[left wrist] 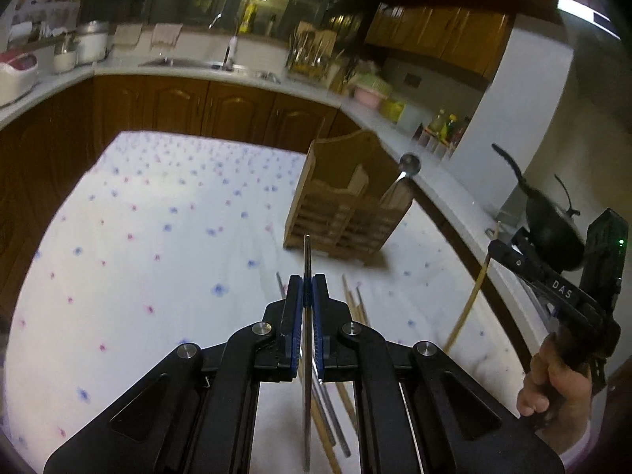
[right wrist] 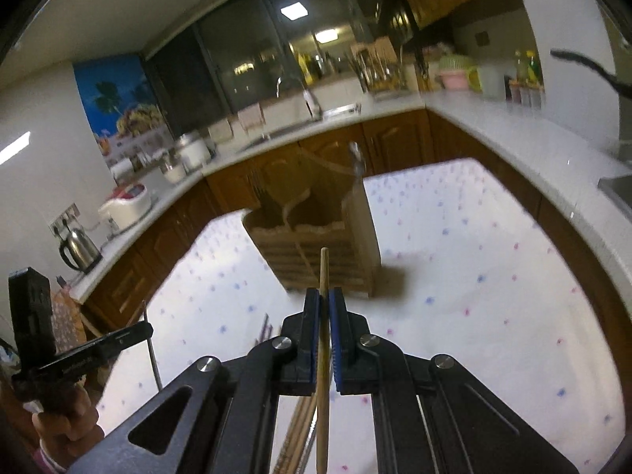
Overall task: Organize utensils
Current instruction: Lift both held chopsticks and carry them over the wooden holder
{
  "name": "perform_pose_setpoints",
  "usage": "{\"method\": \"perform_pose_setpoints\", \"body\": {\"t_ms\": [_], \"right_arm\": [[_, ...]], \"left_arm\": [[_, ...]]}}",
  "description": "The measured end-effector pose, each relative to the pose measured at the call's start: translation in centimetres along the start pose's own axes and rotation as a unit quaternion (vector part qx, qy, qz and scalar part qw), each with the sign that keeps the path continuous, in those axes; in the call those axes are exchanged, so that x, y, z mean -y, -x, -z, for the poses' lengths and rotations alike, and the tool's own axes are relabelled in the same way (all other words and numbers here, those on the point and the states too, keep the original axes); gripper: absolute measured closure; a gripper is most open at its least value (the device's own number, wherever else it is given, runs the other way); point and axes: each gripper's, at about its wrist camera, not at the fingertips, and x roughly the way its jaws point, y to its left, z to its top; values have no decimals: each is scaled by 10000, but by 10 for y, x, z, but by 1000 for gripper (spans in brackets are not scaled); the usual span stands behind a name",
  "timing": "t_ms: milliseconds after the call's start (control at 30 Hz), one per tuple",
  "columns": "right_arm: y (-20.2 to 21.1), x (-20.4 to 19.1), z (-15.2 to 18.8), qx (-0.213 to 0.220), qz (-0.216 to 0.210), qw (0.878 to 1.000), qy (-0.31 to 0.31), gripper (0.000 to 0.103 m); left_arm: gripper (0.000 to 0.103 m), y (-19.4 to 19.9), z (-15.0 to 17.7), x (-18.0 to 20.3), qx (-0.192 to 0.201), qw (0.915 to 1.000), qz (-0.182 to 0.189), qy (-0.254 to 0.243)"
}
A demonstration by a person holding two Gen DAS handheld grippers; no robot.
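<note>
utensils are split between my claws and the worktop (left wrist: 138, 237). my left claw (left wrist: 307, 288) is clenched on a thin metal rod (left wrist: 307, 252), held above the flowered cloth. my right claw (right wrist: 324, 300) is clenched on a wooden chopstick (right wrist: 324, 272). loose chopsticks (left wrist: 355, 304) lie on the cloth below. wooden holder (left wrist: 347, 201) stands ahead, a spoon (left wrist: 409, 164) upright in it.

A slatted wooden utensil holder (left wrist: 347, 201) stood on the flower-dotted white desk (left wrist: 158, 237); a steel spoon (left wrist: 407, 166) stood inside it; loose wooden chopsticks (left wrist: 353, 304) lay before it.
</note>
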Motion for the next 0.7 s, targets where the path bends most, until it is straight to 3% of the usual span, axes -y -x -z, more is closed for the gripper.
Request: {"method": "perform_pose_setpoints", "body": {"t_ms": [700], "right_arm": [[21,0,-26,453,-7,9990,67,98]], "left_arm": [[99,11,-24,12,382,9992,2,-151]]}}
